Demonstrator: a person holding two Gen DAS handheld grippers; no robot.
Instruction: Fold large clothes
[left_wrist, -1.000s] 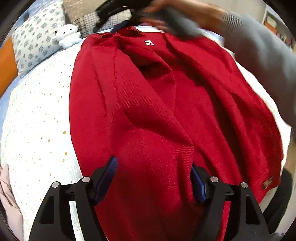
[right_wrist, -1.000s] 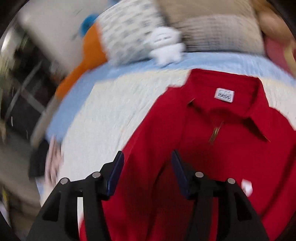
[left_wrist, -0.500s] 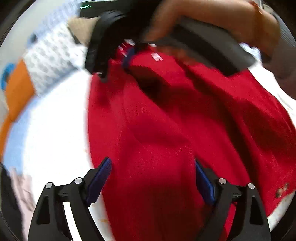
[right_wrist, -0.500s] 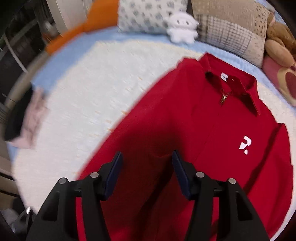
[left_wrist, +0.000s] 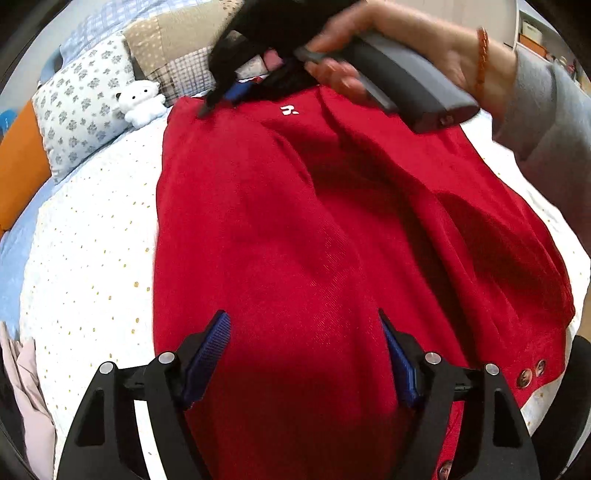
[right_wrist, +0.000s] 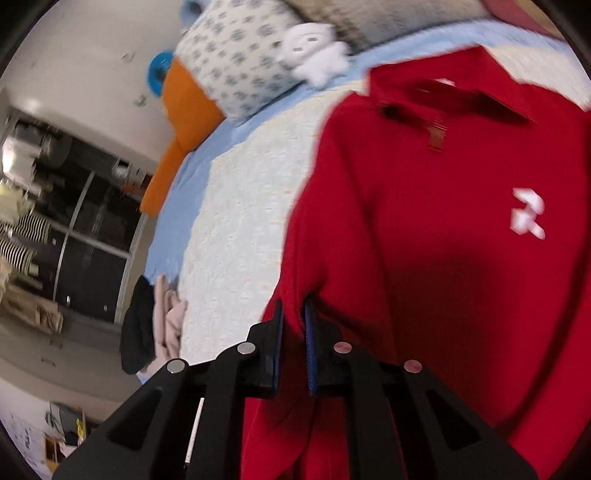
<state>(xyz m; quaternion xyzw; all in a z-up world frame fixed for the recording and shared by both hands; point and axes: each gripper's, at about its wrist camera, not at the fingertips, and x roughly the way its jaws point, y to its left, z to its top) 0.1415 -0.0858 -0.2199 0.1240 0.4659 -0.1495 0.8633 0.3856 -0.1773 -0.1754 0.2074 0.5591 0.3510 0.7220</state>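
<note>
A large red zip-collar sweater (left_wrist: 295, 240) with a small white logo lies on the white bedspread, sleeves folded in over its body. My left gripper (left_wrist: 304, 325) is open just over the sweater's lower part, with red cloth between its jaws. My right gripper (right_wrist: 293, 314) is shut on a fold of the sweater (right_wrist: 443, 221) at its left shoulder edge. In the left wrist view the right gripper (left_wrist: 229, 94) and the hand holding it are at the sweater's far collar end.
Pillows (left_wrist: 81, 110), a white plush toy (left_wrist: 140, 99) and an orange cushion (left_wrist: 22, 173) line the head of the bed. Pink and dark clothes (right_wrist: 155, 321) lie at the bed's left edge. A window and room clutter lie beyond.
My right gripper has closed from open onto the sweater's shoulder edge. The left gripper stayed open over the lower part of the sweater.
</note>
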